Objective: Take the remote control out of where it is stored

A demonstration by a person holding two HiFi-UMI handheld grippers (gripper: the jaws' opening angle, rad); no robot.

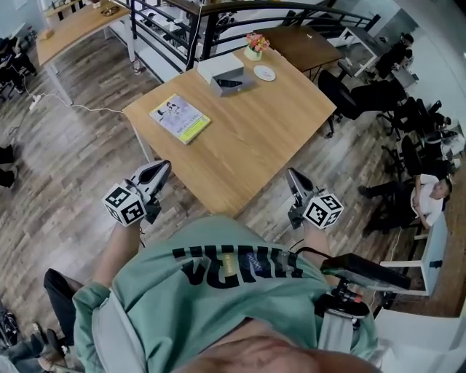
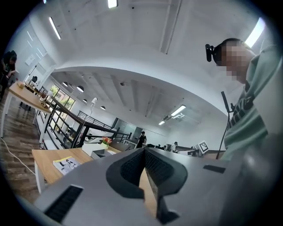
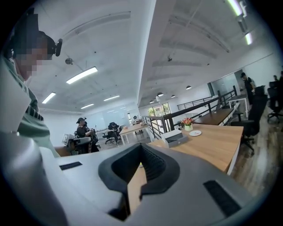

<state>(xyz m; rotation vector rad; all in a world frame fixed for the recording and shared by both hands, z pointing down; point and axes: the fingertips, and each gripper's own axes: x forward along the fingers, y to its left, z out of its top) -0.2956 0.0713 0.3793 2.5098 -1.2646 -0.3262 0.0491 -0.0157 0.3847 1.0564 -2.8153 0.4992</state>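
At the far side of the wooden table (image 1: 255,146) stands an open grey storage box (image 1: 234,84) with a dark remote control (image 1: 230,82) lying in it, next to a white lid or box (image 1: 218,67). The same box (image 3: 176,137) shows far off in the right gripper view, and in the left gripper view the box (image 2: 102,153) is small and distant. My left gripper (image 1: 162,169) hangs off the table's near left corner, jaws together and empty. By the near right edge, my right gripper (image 1: 293,175) is shut and holds nothing. Both grippers are far from the box.
A yellow-edged book (image 1: 180,117) lies on the table's left part. A small white plate (image 1: 264,72) and a flower pot (image 1: 255,45) stand beyond the box. A black railing (image 1: 189,22) runs behind the table. Office chairs and seated people (image 1: 426,193) are at the right.
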